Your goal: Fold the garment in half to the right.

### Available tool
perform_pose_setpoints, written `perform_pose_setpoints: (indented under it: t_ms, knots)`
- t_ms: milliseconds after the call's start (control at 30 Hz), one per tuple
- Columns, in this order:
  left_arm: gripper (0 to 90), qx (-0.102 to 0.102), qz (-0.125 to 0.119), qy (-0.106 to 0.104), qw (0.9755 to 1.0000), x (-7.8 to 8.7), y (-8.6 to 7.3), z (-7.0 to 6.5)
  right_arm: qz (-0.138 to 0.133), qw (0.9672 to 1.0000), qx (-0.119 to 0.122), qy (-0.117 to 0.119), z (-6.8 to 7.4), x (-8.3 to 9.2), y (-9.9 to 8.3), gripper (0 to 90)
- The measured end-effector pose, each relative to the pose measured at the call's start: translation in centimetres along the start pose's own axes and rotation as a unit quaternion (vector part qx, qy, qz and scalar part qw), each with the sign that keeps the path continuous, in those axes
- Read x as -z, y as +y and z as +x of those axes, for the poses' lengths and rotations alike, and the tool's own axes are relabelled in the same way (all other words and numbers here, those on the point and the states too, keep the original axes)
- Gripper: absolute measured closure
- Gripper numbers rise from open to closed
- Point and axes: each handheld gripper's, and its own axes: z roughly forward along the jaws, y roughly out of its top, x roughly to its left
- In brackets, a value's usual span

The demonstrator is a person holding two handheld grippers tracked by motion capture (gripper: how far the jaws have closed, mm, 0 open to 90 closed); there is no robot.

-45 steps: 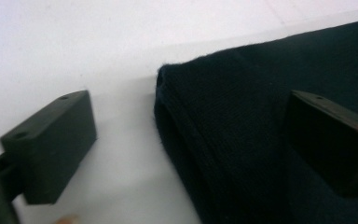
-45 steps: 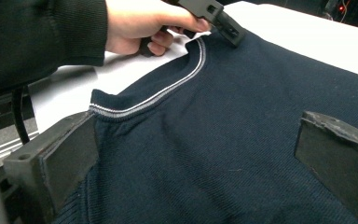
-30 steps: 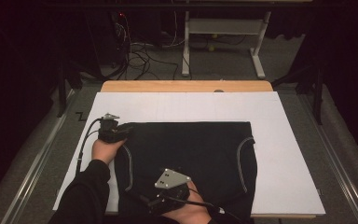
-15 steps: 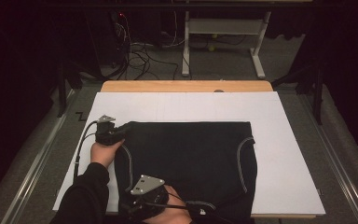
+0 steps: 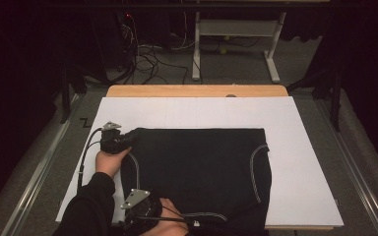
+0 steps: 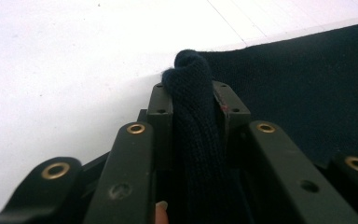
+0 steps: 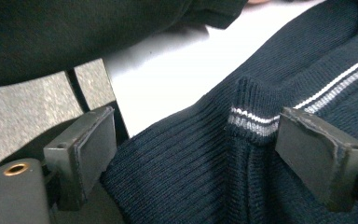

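High view: I see a dark knit garment (image 5: 197,172) lying flat on the white table sheet (image 5: 305,162), its near hem cut off by the frame edge. The left gripper (image 5: 120,140) sits at the garment's 10 o'clock corner; in the left gripper view its jaws are clenched on a bunched fold of fabric (image 6: 196,116). The right gripper (image 5: 142,211), at 7 o'clock, has jaws spread either side of the striped ribbed edge (image 7: 254,121), gripping nothing. The person's sleeve (image 7: 74,32) hides the table beyond.
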Motion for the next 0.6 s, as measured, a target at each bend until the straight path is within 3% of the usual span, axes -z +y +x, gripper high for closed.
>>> perform_pose_setpoints:
  t_ms: [267,600]
  knots:
    - [68.2,-0.002,-0.003,0.003,1.0,0.1,-0.04,0.04,0.015,0.9995,-0.006,-0.027,0.31,-0.37,0.13,21.5]
    - [68.3,-0.002,-0.002,0.005,1.0,0.06,-0.04,-0.01,0.012,0.9992,-0.014,-0.036,-0.13,0.04,0.03,38.1]
